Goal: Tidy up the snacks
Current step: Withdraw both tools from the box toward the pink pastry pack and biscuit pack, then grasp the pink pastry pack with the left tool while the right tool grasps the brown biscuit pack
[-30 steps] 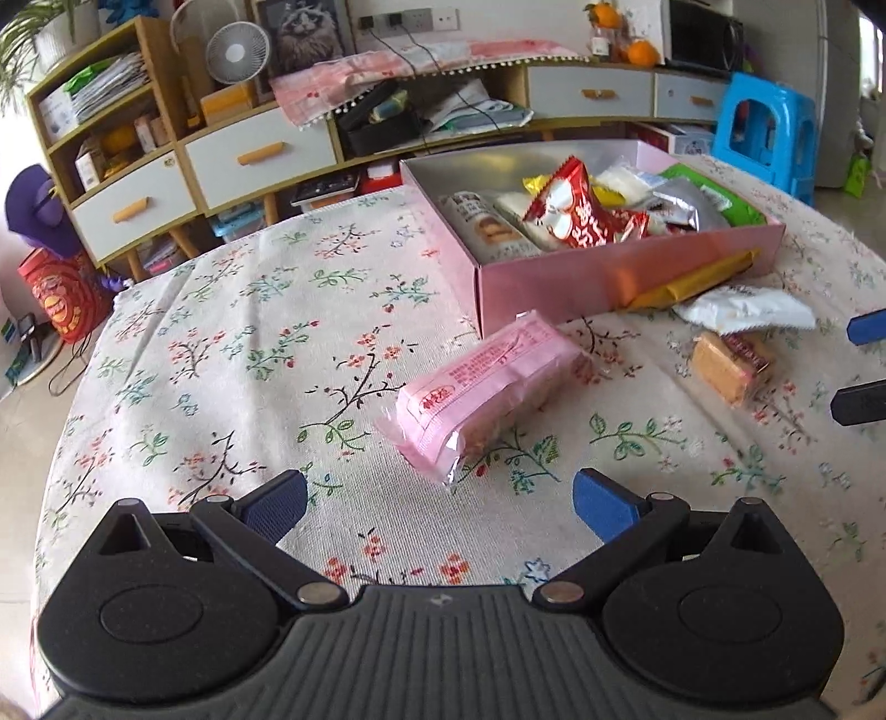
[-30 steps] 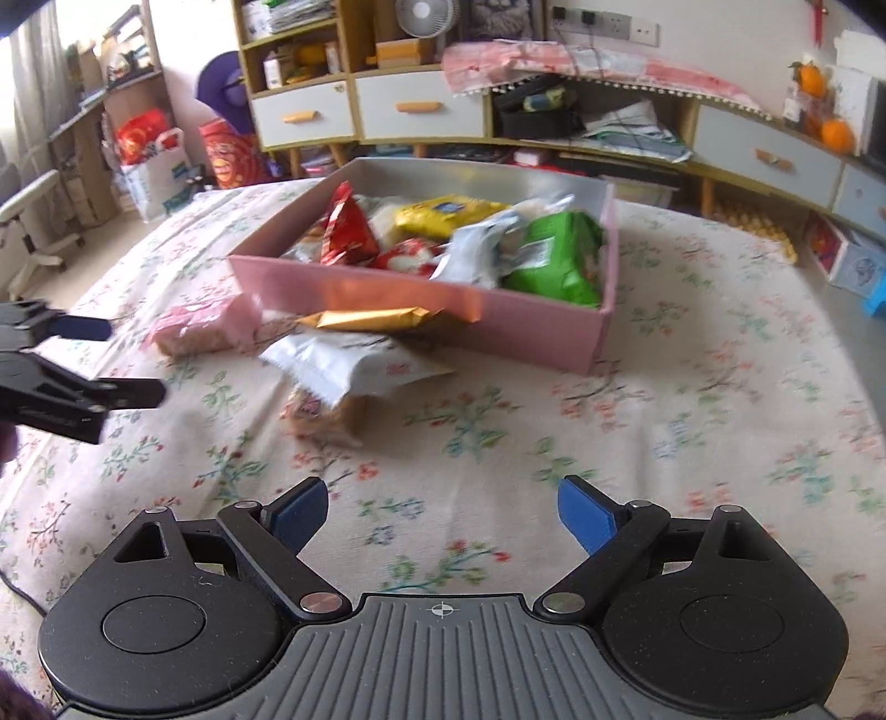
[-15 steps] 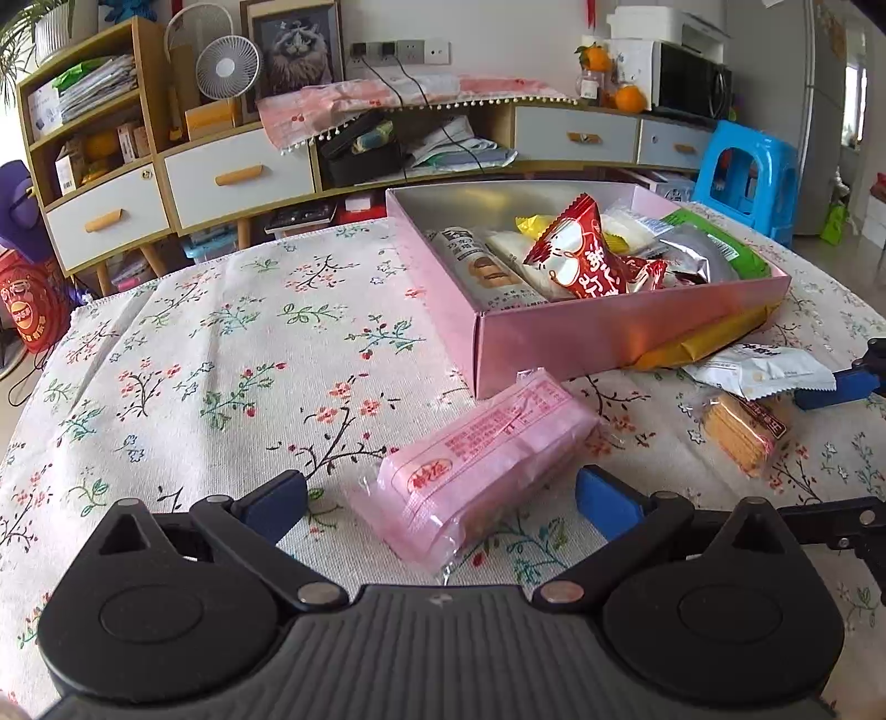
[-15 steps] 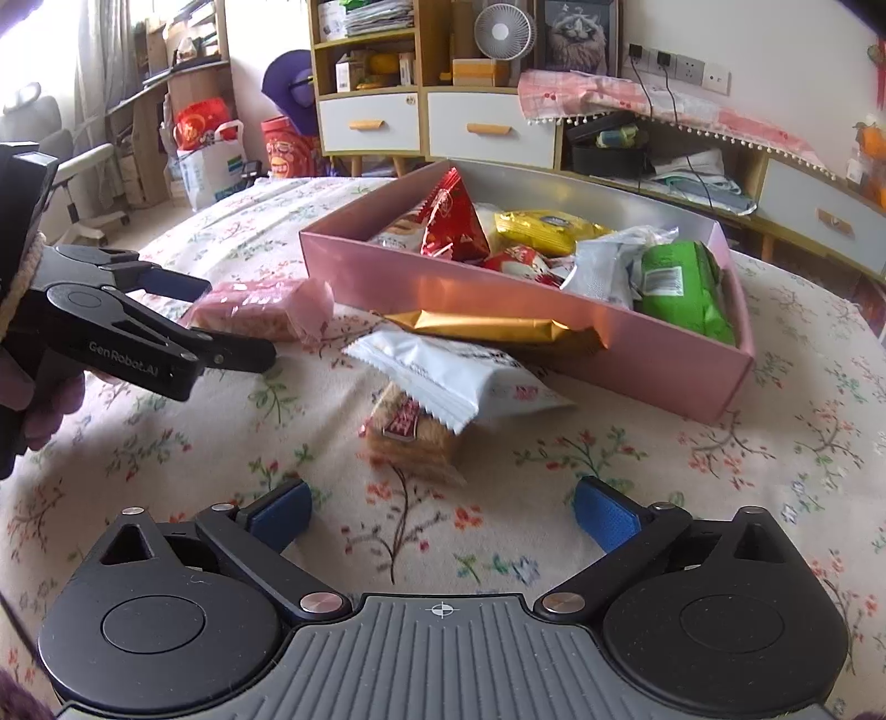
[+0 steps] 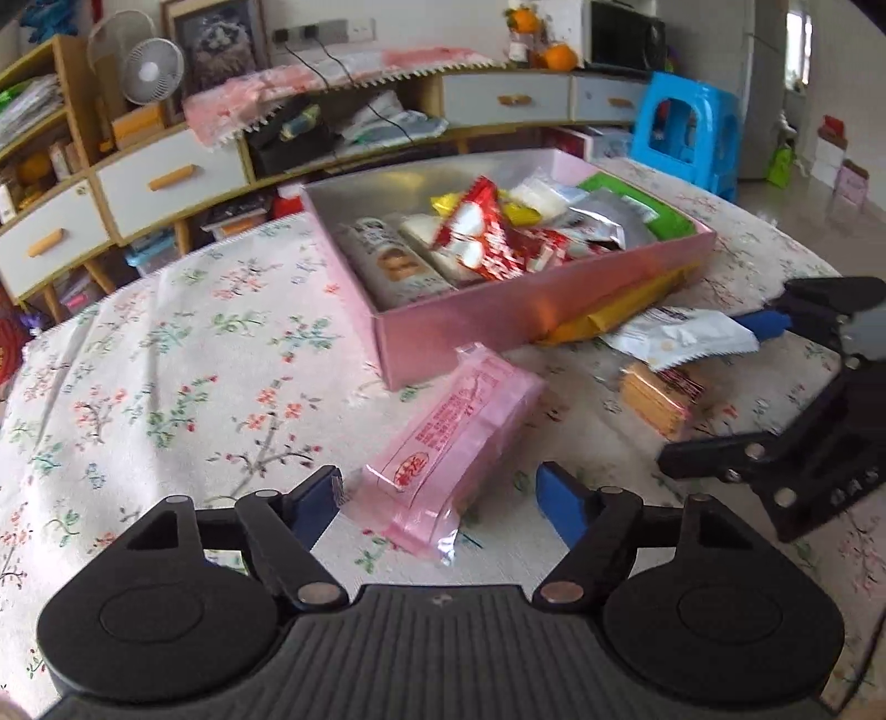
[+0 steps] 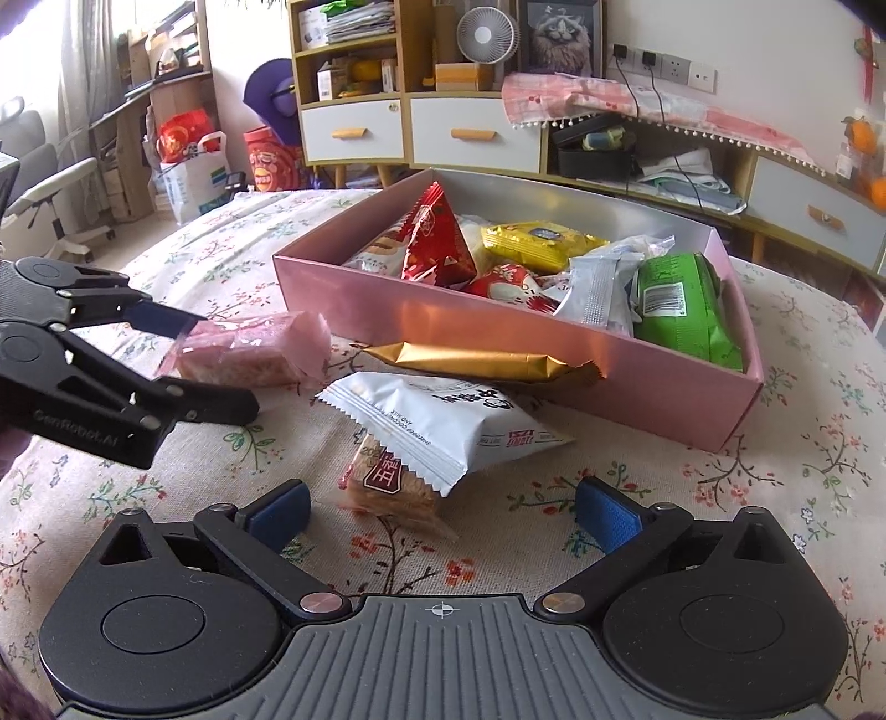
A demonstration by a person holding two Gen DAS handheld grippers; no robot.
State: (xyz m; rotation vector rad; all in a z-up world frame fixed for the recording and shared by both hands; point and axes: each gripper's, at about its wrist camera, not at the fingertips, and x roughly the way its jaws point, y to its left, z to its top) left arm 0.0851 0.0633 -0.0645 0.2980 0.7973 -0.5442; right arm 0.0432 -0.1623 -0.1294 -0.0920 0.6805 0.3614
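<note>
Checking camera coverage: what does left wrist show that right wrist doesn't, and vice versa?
Left wrist only: blue stool, microwave.
Right wrist only: office chair, purple hat.
Both: pink box, pink wafer pack between the left gripper pads as its jaws have just been closing, white packet, biscuit pack ahead of the open right gripper.

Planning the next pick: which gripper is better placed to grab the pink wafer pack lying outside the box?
Left. The left gripper already straddles the pink wafer pack, its fingers just closing in with a gap still showing. The right gripper is open in front of the biscuit packet and white packet.
</note>
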